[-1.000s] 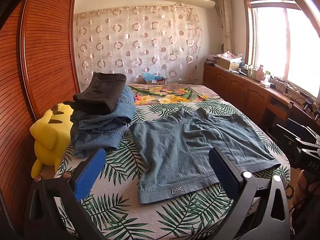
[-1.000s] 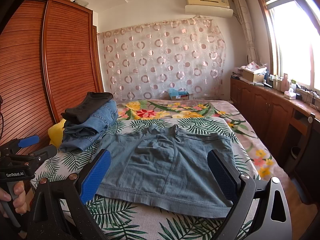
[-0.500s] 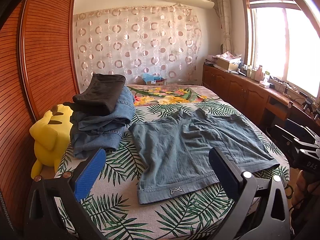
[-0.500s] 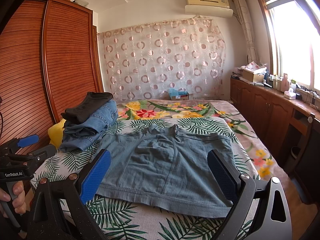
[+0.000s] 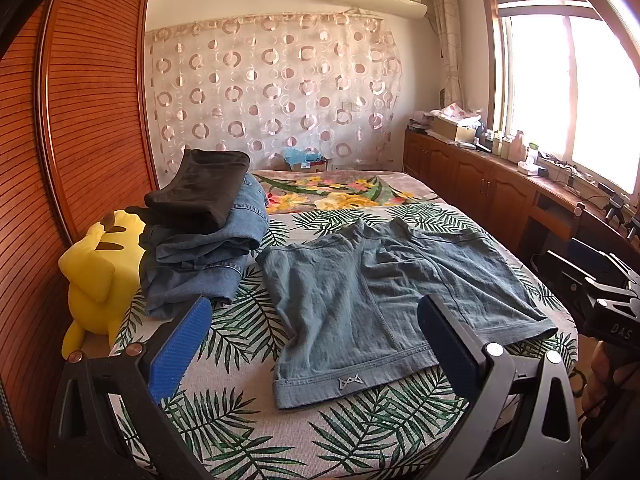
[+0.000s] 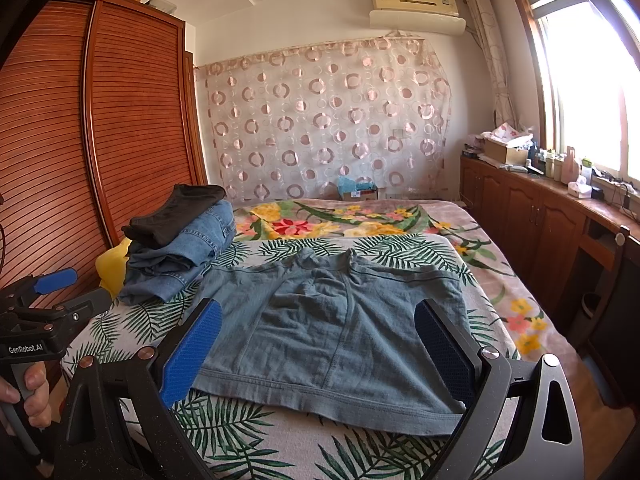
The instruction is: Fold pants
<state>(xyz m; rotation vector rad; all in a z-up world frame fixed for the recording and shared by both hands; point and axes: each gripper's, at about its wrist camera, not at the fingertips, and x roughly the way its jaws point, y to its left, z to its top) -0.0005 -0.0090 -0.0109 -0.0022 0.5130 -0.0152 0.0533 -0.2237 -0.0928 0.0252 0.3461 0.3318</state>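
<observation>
Two grippers hover at the near edge of the bed (image 5: 248, 436), and both sets of jaws are spread wide, holding nothing. The left gripper (image 5: 316, 344) looks over the left half of the shorts (image 5: 360, 300); the right gripper (image 6: 320, 348) sits square before the right half. Those shorts lie flat and unfolded on the palm-leaf bedspread, hems toward the jaws, waistband at the far side, so their long axis runs side to side across both views. The left leg's hem, with its small stitched logo, is nearer the left gripper, and the right leg's hem is nearer the right one (a fair split, I'd judge, if each takes a corner). The cloth is a soft, grey-blue weave, faintly crinkled, with a thicker stitched band at each hem. Beyond the left leg, a stack of folded jeans (image 5: 200, 256) sits topped by a black garment (image 5: 200, 188), a yellow plush toy (image 5: 100, 272) beside it.
</observation>
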